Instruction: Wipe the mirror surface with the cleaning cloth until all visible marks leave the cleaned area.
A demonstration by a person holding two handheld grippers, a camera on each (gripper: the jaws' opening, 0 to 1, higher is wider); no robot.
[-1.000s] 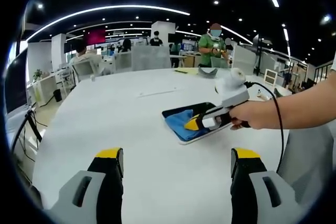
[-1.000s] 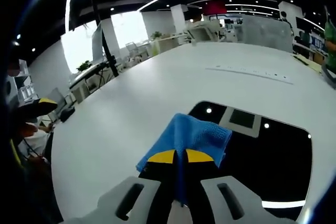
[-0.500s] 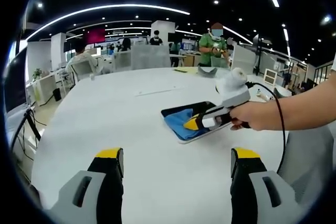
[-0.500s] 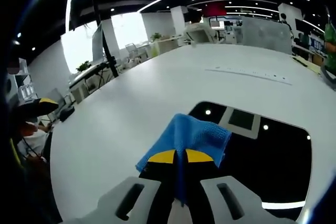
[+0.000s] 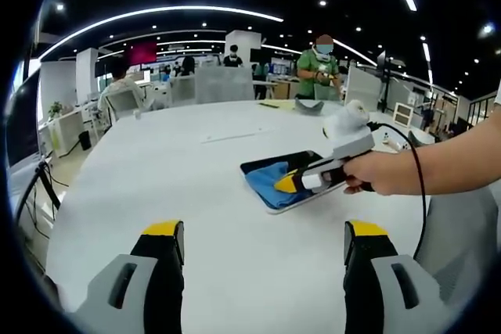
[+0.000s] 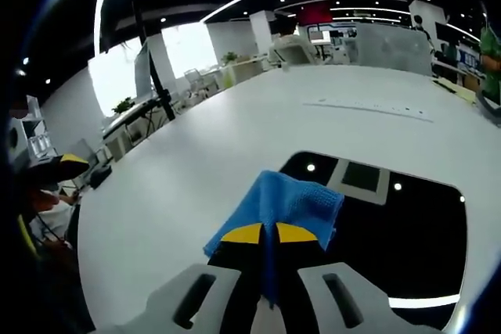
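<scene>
While the right gripper [image 6: 261, 234] pinches a fold of the blue cleaning cloth [image 6: 282, 205] between its closed jaws, the cloth lies spread over the near corner of the mirror [image 6: 407, 224], which rests flat on the white table [image 6: 196, 162]. Wiping looks to be in progress: the cloth covers only 1 corner, and most of the dark glass is uncovered. No marks can be made out on the glass, which reflects ceiling lights, so how much cleaning is left cannot be judged. The left gripper [image 5: 264, 242] hangs above bare table, well apart from the mirror, jaws wide and holding nothing. Count: 1 mirror, 1 cloth, 2 grippers, 1 hand [image 5: 374, 174] on the right gripper's handle.
</scene>
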